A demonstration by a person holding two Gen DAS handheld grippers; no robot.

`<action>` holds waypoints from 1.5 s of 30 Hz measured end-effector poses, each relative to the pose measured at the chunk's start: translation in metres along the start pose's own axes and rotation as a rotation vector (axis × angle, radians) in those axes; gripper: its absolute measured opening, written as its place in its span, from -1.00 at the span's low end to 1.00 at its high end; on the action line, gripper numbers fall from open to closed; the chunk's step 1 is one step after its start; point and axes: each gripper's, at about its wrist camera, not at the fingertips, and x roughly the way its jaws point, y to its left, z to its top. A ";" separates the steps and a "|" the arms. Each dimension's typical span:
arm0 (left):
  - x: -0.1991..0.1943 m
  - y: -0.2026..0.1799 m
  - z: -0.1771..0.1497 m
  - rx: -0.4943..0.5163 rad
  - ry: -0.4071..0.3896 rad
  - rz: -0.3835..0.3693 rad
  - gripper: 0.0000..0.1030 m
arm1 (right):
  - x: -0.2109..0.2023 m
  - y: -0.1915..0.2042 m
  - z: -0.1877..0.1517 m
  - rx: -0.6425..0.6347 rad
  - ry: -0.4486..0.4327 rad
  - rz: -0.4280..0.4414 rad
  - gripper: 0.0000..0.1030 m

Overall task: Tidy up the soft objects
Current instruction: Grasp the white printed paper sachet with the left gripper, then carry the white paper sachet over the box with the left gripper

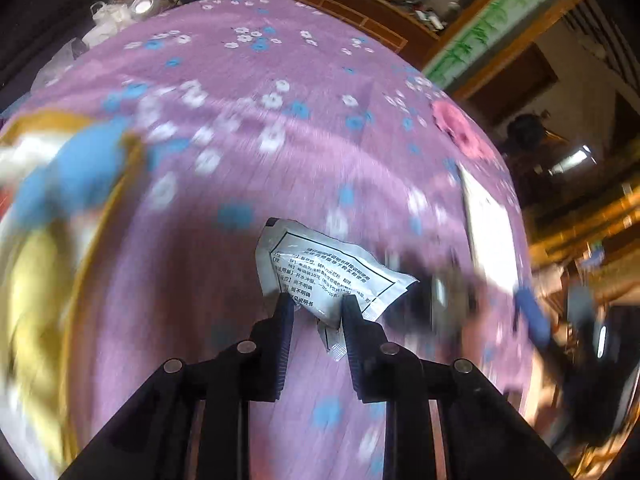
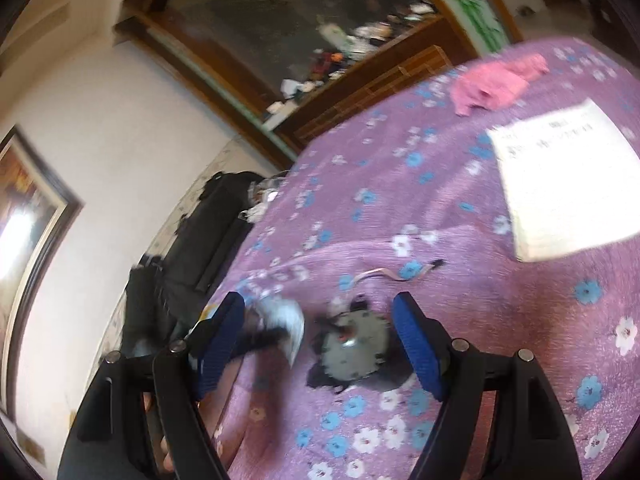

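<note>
A bed (image 1: 280, 152) covered in a purple sheet printed with blue and white flowers fills both views. Behind it runs a dark wooden headboard (image 2: 360, 92) with a shelf of small clutter along its top.

On the sheet lies a white sheet of paper (image 2: 568, 184) with some printing at its top edge; in the left wrist view it shows as a bright strip at the right (image 1: 490, 232). Beyond the paper, nearer the headboard, sits a crumpled pink cloth (image 2: 496, 82), well apart from both grippers. At the left edge of the left wrist view there is a blurred heap of yellow, blue and white fabric (image 1: 60, 216); what it is cannot be told.

A round grey metal part (image 2: 354, 346) with a thin wire leading from it rests on the sheet between the fingers of the right gripper (image 2: 332, 344), whose blue-padded jaws stand wide apart and touch nothing.

The left gripper (image 1: 316, 308) has its jaws drawn narrow onto the lower edge of a silver foil packet (image 1: 324, 268) with black printed text in a box. The packet stands up from the fingertips, above the middle of the bed. It also shows as a blur beside the right gripper's left finger (image 2: 284, 320).
</note>
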 end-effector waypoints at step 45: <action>-0.041 0.000 -0.117 0.254 -0.072 -0.132 -0.70 | 0.008 0.043 -0.133 0.033 0.194 -0.025 -0.98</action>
